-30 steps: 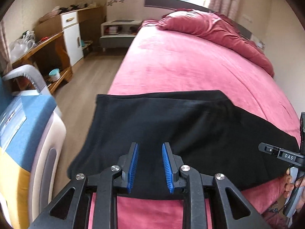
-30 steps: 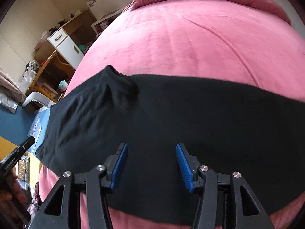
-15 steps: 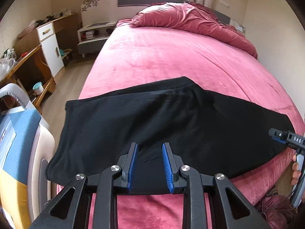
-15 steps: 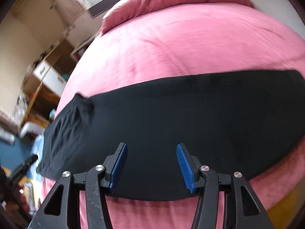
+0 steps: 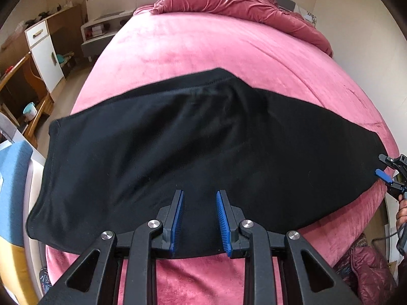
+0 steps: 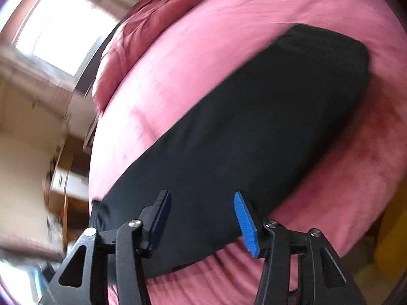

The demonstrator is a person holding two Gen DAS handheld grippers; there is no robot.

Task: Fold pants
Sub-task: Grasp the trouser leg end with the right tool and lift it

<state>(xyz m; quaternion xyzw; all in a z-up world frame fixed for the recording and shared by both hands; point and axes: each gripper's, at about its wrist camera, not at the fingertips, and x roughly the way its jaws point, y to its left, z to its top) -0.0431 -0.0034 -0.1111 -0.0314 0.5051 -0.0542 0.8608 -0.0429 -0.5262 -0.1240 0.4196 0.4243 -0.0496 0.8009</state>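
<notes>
Black pants [image 5: 193, 147] lie flat across the near end of a pink bed [image 5: 203, 50], folded lengthwise, waistband at the left and leg end at the right. My left gripper [image 5: 199, 218] hovers open and empty above their near edge. In the blurred right wrist view the pants [image 6: 241, 132] run diagonally, leg end at the upper right. My right gripper [image 6: 201, 216] is open and empty over them. It also shows at the right edge of the left wrist view [image 5: 389, 175], beside the leg end.
A crumpled pink duvet [image 5: 241, 2] lies at the bed's head. A white and wood cabinet [image 5: 43, 50] and a low shelf [image 5: 101, 30] stand left of the bed. A blue and white appliance [image 5: 12, 178] stands at the near left.
Both grippers have pulled back and risen, so more of the pants shows. The right gripper has swung right and tilted toward the leg end; its view is blurred.
</notes>
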